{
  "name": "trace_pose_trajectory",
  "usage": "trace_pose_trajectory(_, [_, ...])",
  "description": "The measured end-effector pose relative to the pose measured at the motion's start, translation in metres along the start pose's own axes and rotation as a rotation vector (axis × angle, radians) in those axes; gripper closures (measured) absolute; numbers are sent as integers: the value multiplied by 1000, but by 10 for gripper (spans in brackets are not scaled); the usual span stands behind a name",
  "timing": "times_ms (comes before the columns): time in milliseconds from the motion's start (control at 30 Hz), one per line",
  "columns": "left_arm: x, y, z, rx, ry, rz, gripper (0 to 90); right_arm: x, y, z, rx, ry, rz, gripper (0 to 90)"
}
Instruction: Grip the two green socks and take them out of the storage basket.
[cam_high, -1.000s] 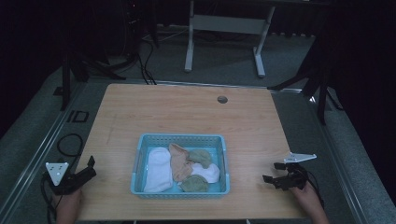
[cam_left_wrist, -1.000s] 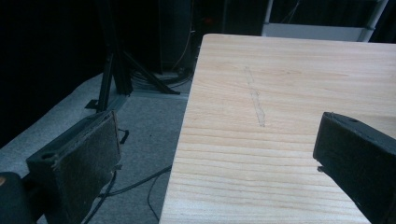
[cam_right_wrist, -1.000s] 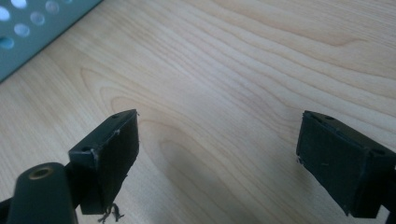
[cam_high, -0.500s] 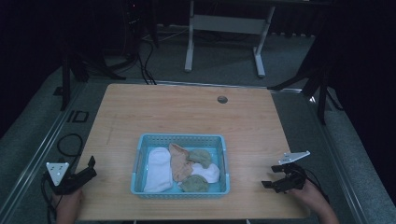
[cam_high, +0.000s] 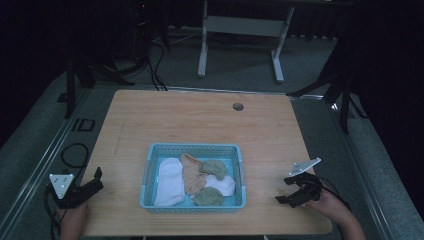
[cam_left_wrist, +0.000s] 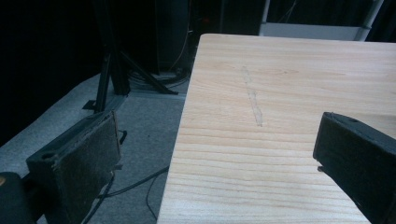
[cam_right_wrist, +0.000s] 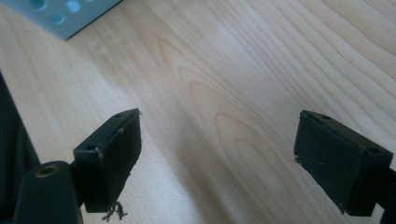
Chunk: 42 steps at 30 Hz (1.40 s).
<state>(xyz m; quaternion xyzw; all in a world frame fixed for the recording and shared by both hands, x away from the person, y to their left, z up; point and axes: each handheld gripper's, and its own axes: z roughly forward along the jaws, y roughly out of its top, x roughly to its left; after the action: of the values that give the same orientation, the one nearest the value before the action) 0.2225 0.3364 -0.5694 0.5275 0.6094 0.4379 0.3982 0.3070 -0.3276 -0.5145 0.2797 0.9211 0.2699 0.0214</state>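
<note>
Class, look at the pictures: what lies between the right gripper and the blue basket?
Nothing: bare table separates the right gripper from the basket, seen in the high view.

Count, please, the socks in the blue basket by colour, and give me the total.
White socks: 2
Olive-green socks: 2
Peach sock: 1
Total: 5 socks, all lying in the blue basket.
</note>
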Motion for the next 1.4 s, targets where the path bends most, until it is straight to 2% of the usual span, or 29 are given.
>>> trace_pose_trajectory(100, [0, 0, 0, 0, 0, -1, 4, 4, 6, 0, 18, 2, -29, 157])
trace_pose_trajectory(367, [-1, 0, 0, -2, 0, 4, 3, 15, 25, -3, 19, 30, -88, 158])
trace_pose_trajectory(767, [-1, 0, 0, 2, 5, 6, 4, 30, 53, -7, 26, 67, -139, 158])
trace_pose_trajectory(933, [-1, 0, 0, 3, 3, 5, 3, 36, 65, -11, 18, 65, -176, 158])
trace_pose_trajectory(1167, [-1, 0, 0, 4, 7, 12, 3, 44, 80, -17, 9, 67, -201, 158])
trace_pose_trajectory(1300, [-1, 0, 0, 5, 7, 11, 3, 54, 92, -22, -8, 91, -237, 159])
trace_pose_trajectory(1400, [-2, 0, 0, 4, 7, 12, 4, 63, 103, -25, -19, 105, -267, 194])
